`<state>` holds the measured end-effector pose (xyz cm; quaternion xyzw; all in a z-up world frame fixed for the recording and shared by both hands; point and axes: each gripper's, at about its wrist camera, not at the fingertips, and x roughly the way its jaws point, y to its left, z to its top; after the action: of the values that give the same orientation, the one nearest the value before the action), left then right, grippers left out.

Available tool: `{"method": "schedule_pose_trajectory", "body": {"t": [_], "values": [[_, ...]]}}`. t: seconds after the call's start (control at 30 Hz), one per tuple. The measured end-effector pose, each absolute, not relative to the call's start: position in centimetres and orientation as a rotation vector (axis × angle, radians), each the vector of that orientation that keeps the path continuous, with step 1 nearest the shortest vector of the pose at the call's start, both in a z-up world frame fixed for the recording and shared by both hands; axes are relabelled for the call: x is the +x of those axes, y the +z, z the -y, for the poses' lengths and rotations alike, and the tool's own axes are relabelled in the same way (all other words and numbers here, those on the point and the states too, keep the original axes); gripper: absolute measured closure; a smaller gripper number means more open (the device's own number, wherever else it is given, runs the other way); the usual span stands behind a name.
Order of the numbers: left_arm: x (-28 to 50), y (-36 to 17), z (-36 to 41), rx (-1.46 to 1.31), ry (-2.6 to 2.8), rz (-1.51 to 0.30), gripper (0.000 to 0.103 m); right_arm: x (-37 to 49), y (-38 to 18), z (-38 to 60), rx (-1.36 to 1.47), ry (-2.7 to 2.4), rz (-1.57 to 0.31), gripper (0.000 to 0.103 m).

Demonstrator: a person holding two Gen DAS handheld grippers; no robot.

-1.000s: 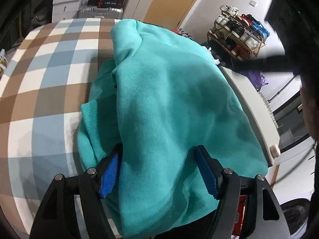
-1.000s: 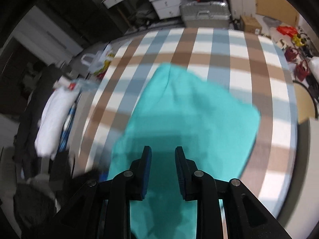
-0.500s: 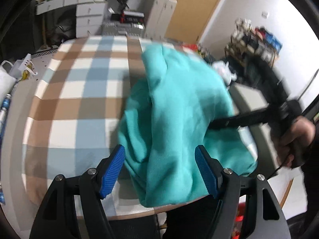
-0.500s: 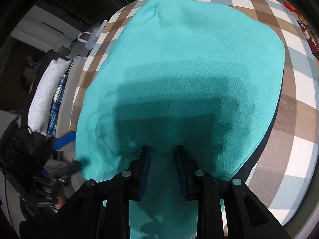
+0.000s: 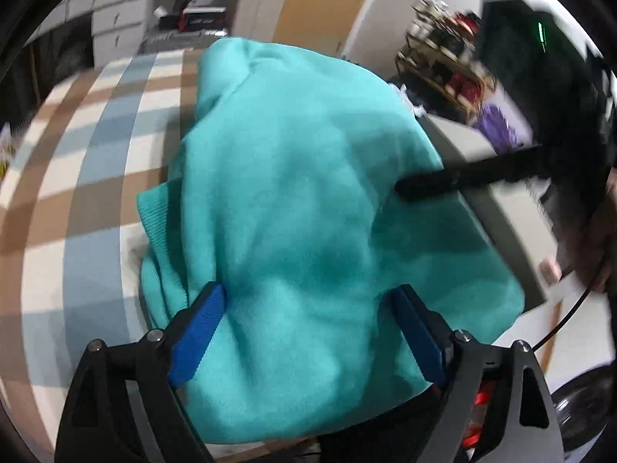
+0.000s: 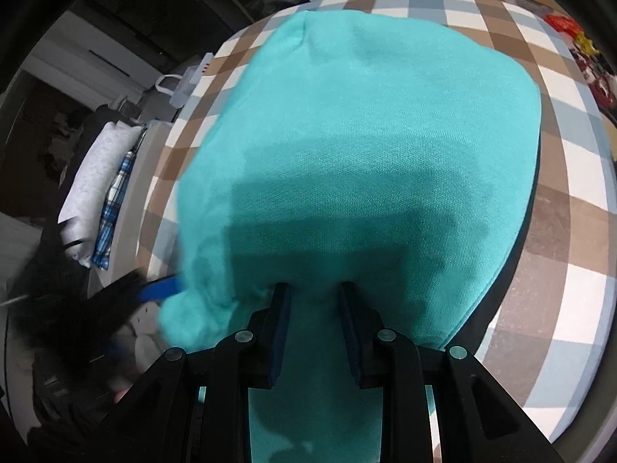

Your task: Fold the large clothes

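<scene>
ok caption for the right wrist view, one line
Right hand-held gripper pinches a teal sweater over the checked tablecloth.

- Teal sweatshirt (image 5: 308, 200): thick fleece knit, ribbed hem band showing at its left edge.
- State: bunched and doubled over, not flat.
- Location: on the checked tabletop, near edge overhanging toward me, a fold pinched between my right fingers (image 6: 279, 308).

Even indoor light; heavy fisheye bending and dark corners, motion blur far right, soft shadow near the lens.
</scene>
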<state>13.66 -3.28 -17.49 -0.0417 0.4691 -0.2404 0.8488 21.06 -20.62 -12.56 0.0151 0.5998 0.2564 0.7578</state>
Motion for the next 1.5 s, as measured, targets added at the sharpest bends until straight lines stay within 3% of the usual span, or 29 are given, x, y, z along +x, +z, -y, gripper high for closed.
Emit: {"method": "schedule_pose_trajectory", "body": {"t": [0.17, 0.3, 0.57, 0.8, 1.0, 1.17, 1.33, 1.5], "values": [[14.3, -17.7, 3.3, -0.113, -0.536, -1.005, 0.011, 21.8, -7.5, 18.9, -0.008, 0.598, -1.199, 0.074], [14.4, -18.0, 3.0, -0.126, -0.558, -0.996, 0.006, 24.1, -7.6, 15.7, -0.085, 0.543, -1.2, 0.061], [14.4, -18.3, 1.2, -0.205, -0.597, -0.97, 0.006, 27.7, -12.8, 12.5, -0.244, 0.477, -1.339, 0.061], [14.8, -18.4, 0.8, -0.238, -0.612, -0.97, 0.006, 28.2, -14.4, 10.4, -0.28, 0.44, -1.279, 0.061], [15.1, -18.1, 1.3, -0.219, -0.631, -0.98, 0.006, 26.2, -10.4, 12.9, -0.161, 0.505, -1.238, 0.062], [15.5, -18.5, 0.4, -0.263, -0.653, -0.979, 0.006, 19.4, -6.6, 17.0, -0.147, 0.577, -1.249, 0.061], [16.1, -18.4, 0.0, -0.315, -0.671, -1.01, 0.006, 14.1, -11.8, 19.1, -0.133, 0.604, -1.365, 0.06], [17.1, -17.6, -1.0, -0.418, -0.665, -1.096, 0.006, 14.3, -15.2, 21.4, 0.111, 0.655, -1.298, 0.06]]}}
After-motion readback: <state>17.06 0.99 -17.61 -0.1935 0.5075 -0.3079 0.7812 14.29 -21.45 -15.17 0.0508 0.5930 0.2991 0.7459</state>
